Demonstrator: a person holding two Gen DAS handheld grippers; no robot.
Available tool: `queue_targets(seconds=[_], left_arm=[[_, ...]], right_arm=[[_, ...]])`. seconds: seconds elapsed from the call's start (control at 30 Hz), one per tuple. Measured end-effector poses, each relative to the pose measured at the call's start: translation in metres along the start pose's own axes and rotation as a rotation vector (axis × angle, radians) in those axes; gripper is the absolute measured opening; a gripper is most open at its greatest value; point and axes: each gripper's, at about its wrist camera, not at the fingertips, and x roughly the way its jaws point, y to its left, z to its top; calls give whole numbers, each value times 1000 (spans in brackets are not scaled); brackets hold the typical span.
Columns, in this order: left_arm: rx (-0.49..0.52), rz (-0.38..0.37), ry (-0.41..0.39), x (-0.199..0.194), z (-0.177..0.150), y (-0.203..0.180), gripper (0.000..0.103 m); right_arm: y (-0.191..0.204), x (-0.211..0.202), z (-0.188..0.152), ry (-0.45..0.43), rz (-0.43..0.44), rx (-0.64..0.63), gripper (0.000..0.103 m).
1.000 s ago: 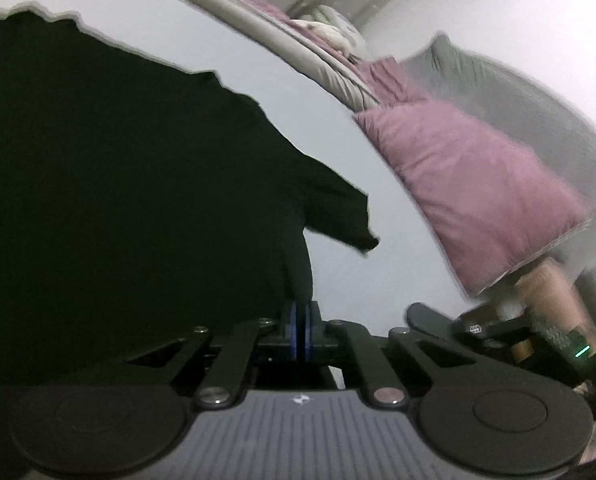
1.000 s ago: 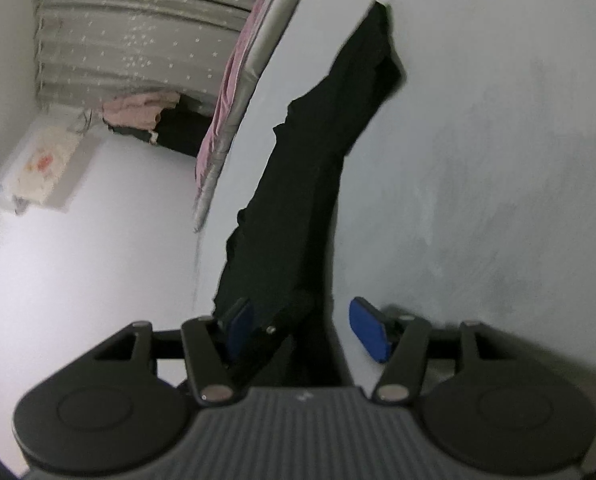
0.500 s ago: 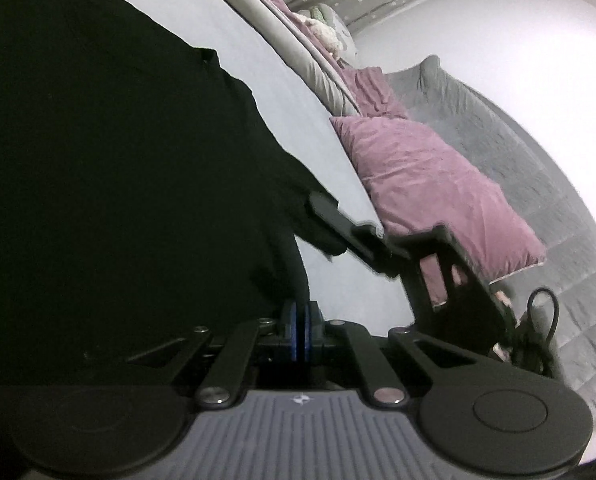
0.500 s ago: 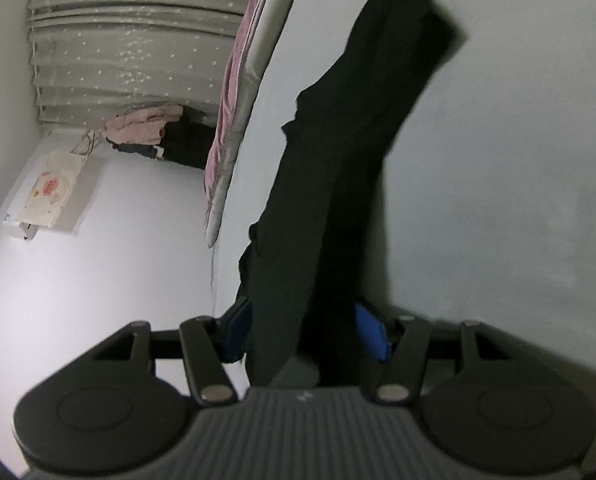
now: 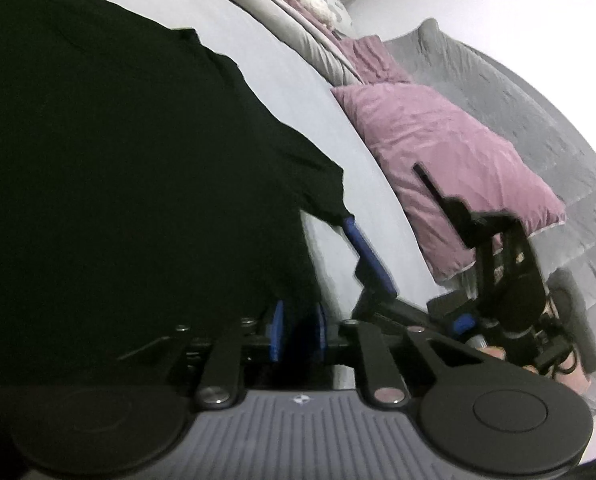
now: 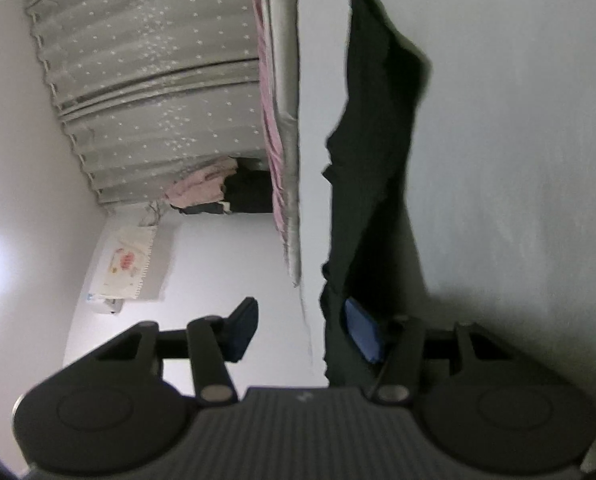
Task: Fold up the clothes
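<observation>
A black garment lies spread on the pale bed sheet and fills the left of the left wrist view. My left gripper has its blue pads slightly apart, with black cloth between them. My right gripper shows in that view, wide open at the garment's sleeve tip, one blue finger touching the cloth. In the right wrist view the garment runs away as a long dark strip. My right gripper is open there, its right pad against the cloth's edge.
A pink pillow and a grey quilted headboard stand to the right of the bed. A grey and pink bedding edge, dotted grey curtains and piled clothes lie beyond the bed.
My left gripper's pads have parted from fully shut. My right gripper has opened wider and moved to the sleeve tip, coming into the left wrist view.
</observation>
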Motion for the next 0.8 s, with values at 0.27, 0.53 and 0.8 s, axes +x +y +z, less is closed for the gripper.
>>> queue_targets(seconds=[0.27,0.53,0.8], left_arm=[[60,13,9,0,-4,-18,19],[135,105,28,-17,-14,-24,25],[197,135,57,-35,-44,-38,25]], right_arm=[[15,-31,5,-24,-101,-72,51],[16,-55,-18,22,-241,-115,52],[35,-97,-60,107,-412,-258,52]])
